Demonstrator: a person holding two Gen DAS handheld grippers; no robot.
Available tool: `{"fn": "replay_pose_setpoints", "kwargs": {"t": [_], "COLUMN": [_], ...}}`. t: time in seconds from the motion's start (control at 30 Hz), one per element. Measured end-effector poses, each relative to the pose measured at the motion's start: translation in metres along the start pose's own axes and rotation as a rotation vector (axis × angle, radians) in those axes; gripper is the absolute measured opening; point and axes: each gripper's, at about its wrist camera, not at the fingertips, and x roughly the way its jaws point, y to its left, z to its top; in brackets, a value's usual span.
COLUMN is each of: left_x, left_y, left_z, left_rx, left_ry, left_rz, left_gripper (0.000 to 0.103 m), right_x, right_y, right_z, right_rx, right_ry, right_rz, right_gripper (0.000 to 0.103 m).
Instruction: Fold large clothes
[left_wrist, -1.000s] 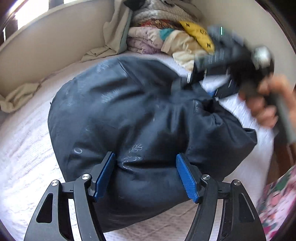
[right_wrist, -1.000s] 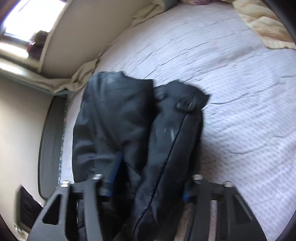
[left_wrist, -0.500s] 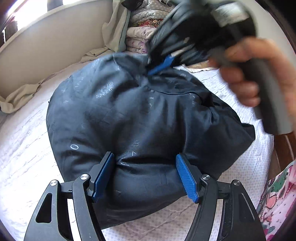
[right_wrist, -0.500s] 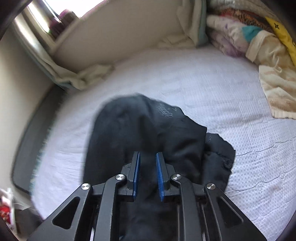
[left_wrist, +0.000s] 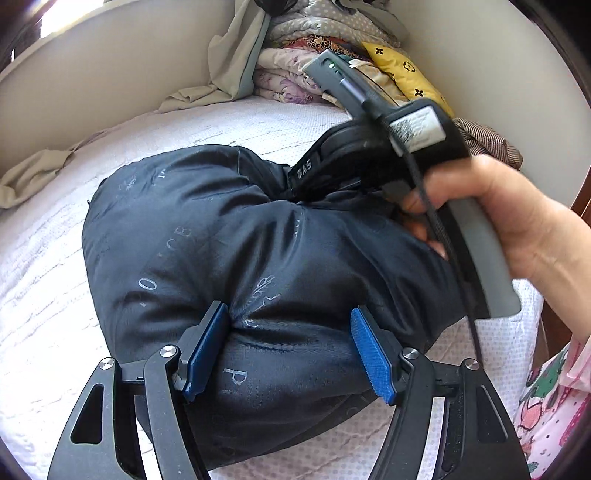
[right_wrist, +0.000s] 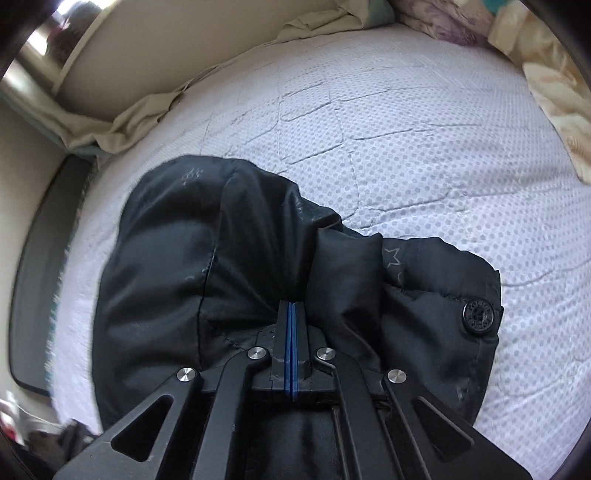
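Note:
A dark padded jacket (left_wrist: 229, 236) lies bunched on the white bedspread (left_wrist: 40, 266). My left gripper (left_wrist: 290, 325) is wide open, its blue pads astride a puffy fold at the jacket's near edge. My right gripper shows in the left wrist view as a black body (left_wrist: 373, 147) held by a hand, pressed down on the jacket's far side. In the right wrist view the right gripper (right_wrist: 291, 306) is shut with its pads together against the jacket (right_wrist: 177, 258); I see no cloth between them. A black button (right_wrist: 478, 316) sits at the right.
A stack of folded blankets and a yellow pillow (left_wrist: 399, 70) stands at the head of the bed. A beige sheet (left_wrist: 229, 70) hangs against the curved headboard (left_wrist: 110, 81). Floral cloth (left_wrist: 554, 398) lies at the right edge. A dark mat (right_wrist: 40, 266) lies beside the bed.
My right gripper has closed from wide open to shut and come down onto the jacket's top. My left gripper stayed open at the near fold.

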Motion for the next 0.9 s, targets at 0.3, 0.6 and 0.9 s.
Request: {"fn": "replay_pose_setpoints", "kwargs": {"t": [0.3,0.6,0.9], "left_x": [-0.009,-0.007,-0.003], "left_y": [-0.001,-0.005,-0.014], "left_z": [0.001,0.005,0.003], "left_rx": [0.008,0.009,0.045], "left_ry": [-0.003,-0.001,0.003], "left_rz": [0.01,0.026,0.038], "left_gripper": [0.073,0.073,0.073], "right_x": [-0.067,-0.131,-0.072], "right_y": [0.01,0.046,0.027], "right_z": [0.008,-0.039,-0.057], "right_rx": [0.03,-0.142,-0.12], "right_ry": [-0.075,-0.077,0.029], "right_rz": [0.008,0.071,-0.121], "right_gripper": [0.007,0.018,0.015]}}
